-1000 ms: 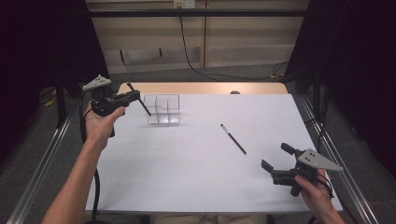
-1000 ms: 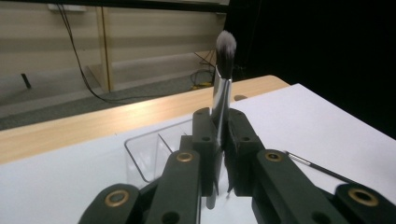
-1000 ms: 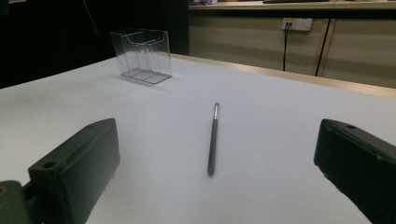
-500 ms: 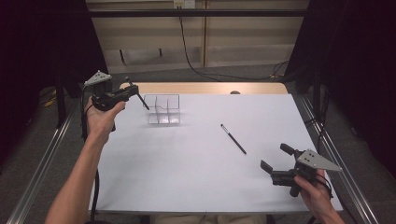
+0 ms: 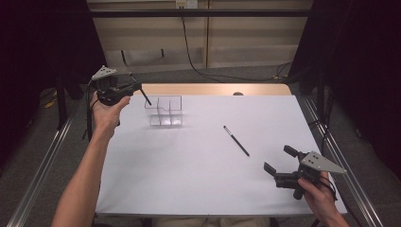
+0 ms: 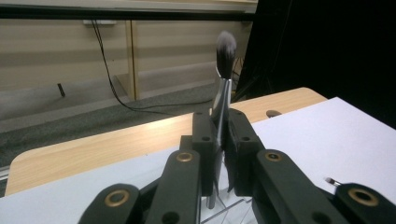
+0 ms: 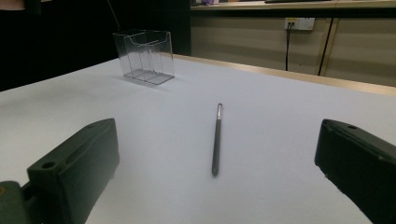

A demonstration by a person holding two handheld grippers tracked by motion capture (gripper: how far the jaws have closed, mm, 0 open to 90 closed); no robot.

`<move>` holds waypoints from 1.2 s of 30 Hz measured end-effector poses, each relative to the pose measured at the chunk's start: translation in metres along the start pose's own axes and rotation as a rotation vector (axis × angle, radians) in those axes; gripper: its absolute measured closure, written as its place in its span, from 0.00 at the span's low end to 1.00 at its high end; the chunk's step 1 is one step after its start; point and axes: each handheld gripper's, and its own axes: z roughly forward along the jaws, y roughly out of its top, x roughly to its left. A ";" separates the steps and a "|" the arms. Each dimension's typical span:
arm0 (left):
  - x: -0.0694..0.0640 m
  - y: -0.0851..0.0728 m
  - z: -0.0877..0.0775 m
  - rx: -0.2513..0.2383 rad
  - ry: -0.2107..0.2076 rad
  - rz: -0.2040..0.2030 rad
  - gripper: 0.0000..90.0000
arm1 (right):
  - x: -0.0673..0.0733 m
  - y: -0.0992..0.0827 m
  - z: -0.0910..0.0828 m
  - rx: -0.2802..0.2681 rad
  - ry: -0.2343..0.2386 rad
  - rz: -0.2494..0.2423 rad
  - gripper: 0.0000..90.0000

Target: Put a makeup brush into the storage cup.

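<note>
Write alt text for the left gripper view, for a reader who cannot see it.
The left gripper, its two black jaws shut, clamps a makeup brush by its handle, dark bristles pointing up. Behind it are the table's wooden edge and the white table cover. The clear organizer shows just below the jaws.

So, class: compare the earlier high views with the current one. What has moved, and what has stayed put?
The left gripper, shut on the makeup brush, drifted slightly left and toward the table's far edge, away from the clear organiser. The right gripper, open, the thin brush on the table and the organiser stayed where they were.
</note>
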 end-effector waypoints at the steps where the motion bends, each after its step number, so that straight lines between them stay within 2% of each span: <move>1: 0.000 -0.001 0.001 -0.003 -0.005 -0.001 0.93 | 0.000 0.000 0.000 0.000 -0.001 0.000 0.00; 7: 0.001 -0.006 0.005 0.017 0.015 0.007 0.93 | 0.000 0.000 0.000 -0.001 0.004 0.003 0.00; 11: 0.001 -0.008 0.008 0.019 0.012 0.001 0.93 | 0.000 0.000 0.001 0.002 0.005 0.004 0.00; 19: 0.002 -0.016 0.015 0.057 0.015 0.005 0.93 | 0.001 0.000 0.000 0.000 0.005 0.002 0.00; 30: 0.006 -0.032 0.024 0.092 0.018 -0.010 0.93 | 0.001 0.000 0.001 0.004 0.008 0.002 0.00; 36: 0.005 -0.034 0.028 0.110 0.013 -0.008 0.93 | 0.001 -0.001 0.001 0.006 0.010 0.002 0.00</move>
